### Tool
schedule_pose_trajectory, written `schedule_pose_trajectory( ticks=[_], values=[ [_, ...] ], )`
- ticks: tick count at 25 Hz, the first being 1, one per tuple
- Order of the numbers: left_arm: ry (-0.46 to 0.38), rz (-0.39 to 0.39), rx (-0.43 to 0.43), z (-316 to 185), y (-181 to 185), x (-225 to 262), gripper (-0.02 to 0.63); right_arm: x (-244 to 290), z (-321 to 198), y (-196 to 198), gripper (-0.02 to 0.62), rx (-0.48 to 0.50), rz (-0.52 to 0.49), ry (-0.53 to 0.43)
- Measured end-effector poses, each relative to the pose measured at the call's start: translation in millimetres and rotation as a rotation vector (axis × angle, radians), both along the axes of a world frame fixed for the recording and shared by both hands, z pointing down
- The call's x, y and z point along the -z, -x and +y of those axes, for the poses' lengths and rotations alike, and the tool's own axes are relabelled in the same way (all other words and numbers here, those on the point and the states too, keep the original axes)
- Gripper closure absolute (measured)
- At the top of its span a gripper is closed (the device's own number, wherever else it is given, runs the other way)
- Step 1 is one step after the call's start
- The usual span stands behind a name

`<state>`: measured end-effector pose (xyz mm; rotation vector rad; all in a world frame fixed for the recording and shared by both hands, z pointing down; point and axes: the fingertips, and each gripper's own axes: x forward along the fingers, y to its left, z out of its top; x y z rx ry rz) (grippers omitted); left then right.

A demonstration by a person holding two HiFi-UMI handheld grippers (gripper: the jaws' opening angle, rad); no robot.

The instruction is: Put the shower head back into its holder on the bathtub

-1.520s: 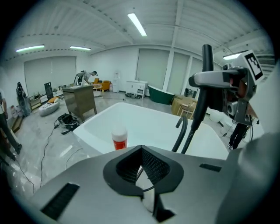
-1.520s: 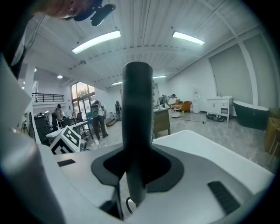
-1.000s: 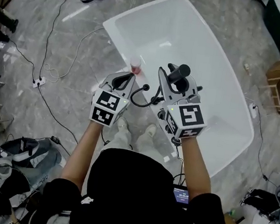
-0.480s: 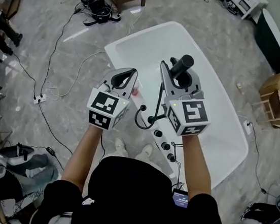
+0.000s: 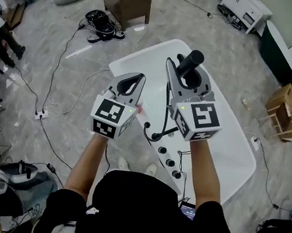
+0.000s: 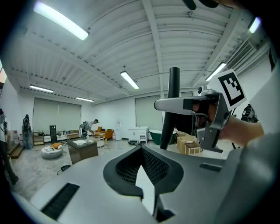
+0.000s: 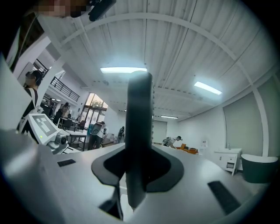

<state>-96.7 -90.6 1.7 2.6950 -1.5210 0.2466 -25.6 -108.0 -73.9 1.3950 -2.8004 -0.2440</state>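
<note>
Evidently both grippers have been raised over the last second: the bathtub (image 5: 230, 124) is now seen farther beneath the fingers than before. At the right gripper (image 5: 186, 75) the jaws are held fairly wide and clamped on the black shower head (image 5: 191, 60), which is stood upright between the fingers. At the left gripper (image 5: 133, 82) the jaws are closed together and nothing is held (confirmed in its own view). The hose (image 5: 166, 110) is trailed down from under the right fingers toward the rim fittings (image 5: 171, 162), well below. Judgement: the holder is presumed among these, so a descent to the rim is yet to be made.
</note>
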Motion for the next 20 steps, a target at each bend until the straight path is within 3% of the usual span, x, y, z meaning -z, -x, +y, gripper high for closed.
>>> schedule_pose_trajectory(
  ticks=[20],
  values=[
    [-0.108,0.027,0.099,-15,36,78,0.592,74,-13,28,0.483,0.026,-0.057,-0.093]
  ],
)
